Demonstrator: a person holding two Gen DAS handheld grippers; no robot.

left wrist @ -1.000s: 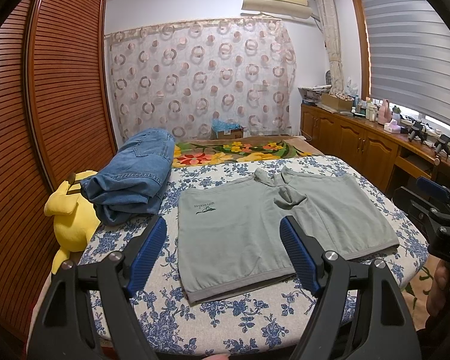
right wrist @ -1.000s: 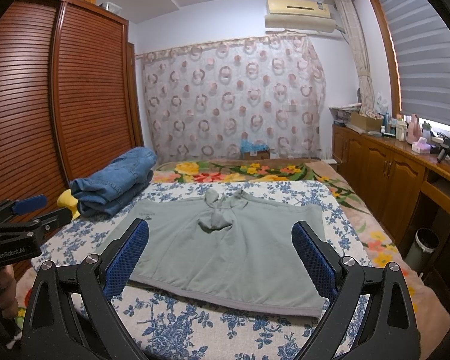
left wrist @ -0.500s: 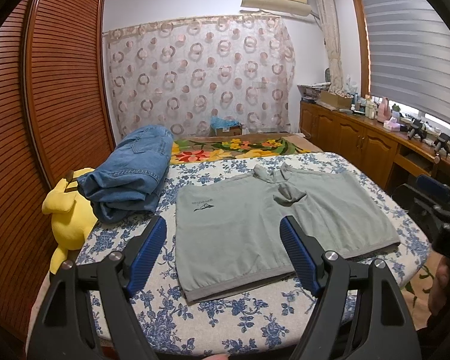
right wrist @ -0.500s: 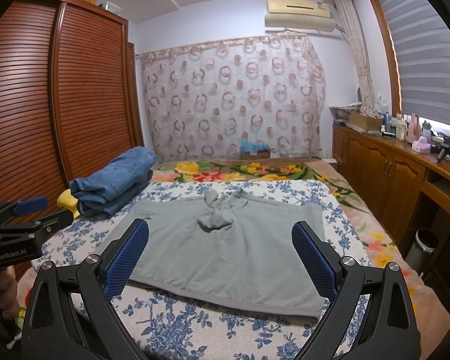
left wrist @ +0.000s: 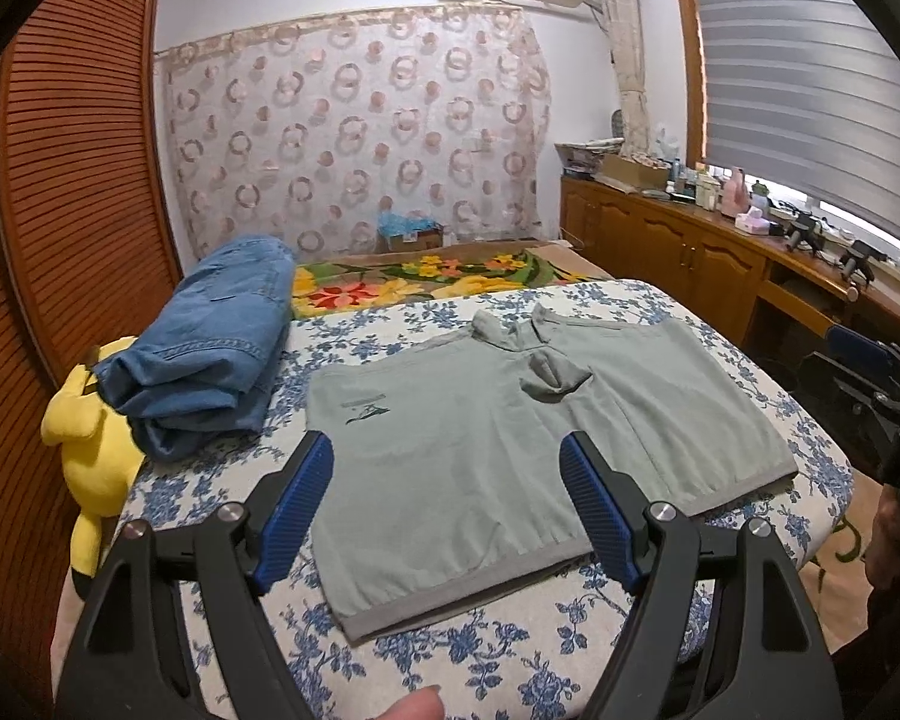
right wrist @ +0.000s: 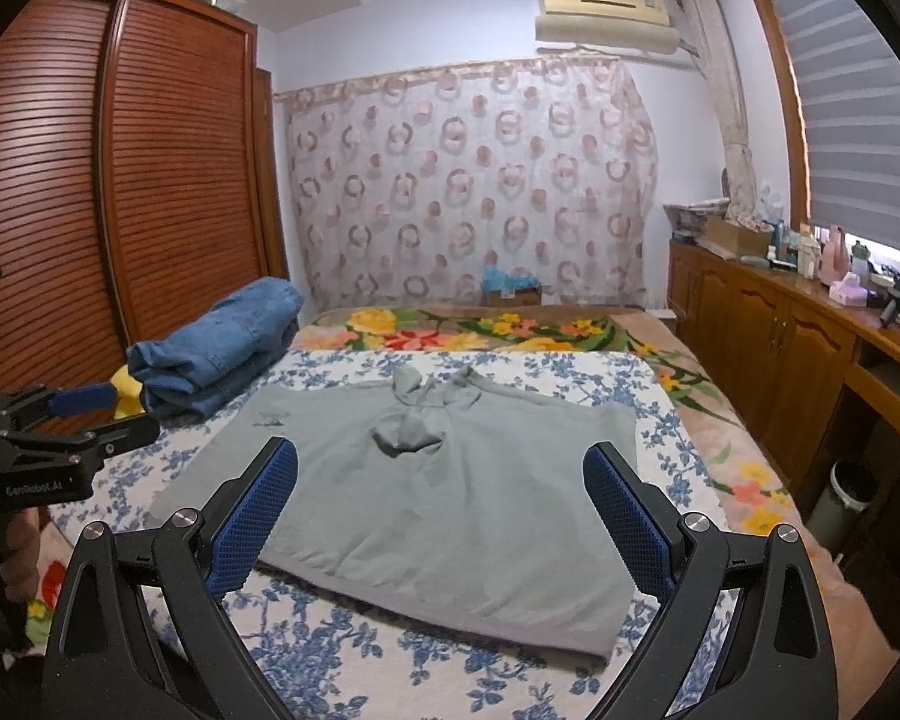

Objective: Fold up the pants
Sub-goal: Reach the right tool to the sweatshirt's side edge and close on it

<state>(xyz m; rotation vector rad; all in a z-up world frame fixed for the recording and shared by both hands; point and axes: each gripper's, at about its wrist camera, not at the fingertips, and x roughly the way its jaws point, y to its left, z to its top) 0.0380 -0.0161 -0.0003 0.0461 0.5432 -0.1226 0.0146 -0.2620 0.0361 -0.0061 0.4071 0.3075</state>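
Observation:
Grey-green pants [left wrist: 510,438] lie flat, folded into a wide rectangle, on the blue-flowered bedspread [left wrist: 498,666]; they also show in the right wrist view [right wrist: 450,498]. A small fabric flap sticks up near their far middle [right wrist: 408,435]. My left gripper [left wrist: 447,480] is open and empty, hovering over the near left part of the pants. My right gripper [right wrist: 441,480] is open and empty above the near edge of the pants. Each gripper appears at the edge of the other's view [left wrist: 876,390] [right wrist: 72,420].
Folded blue jeans [left wrist: 210,348] sit at the bed's far left beside a yellow plush toy [left wrist: 90,456]. A wooden slatted wardrobe [right wrist: 120,192] stands on the left. Wooden cabinets with clutter [right wrist: 798,324] line the right wall. A small bin [right wrist: 843,492] stands on the floor.
The left gripper has drifted slightly closer to the pants; the view shifted a little. The right gripper has not visibly moved. Both stayed open.

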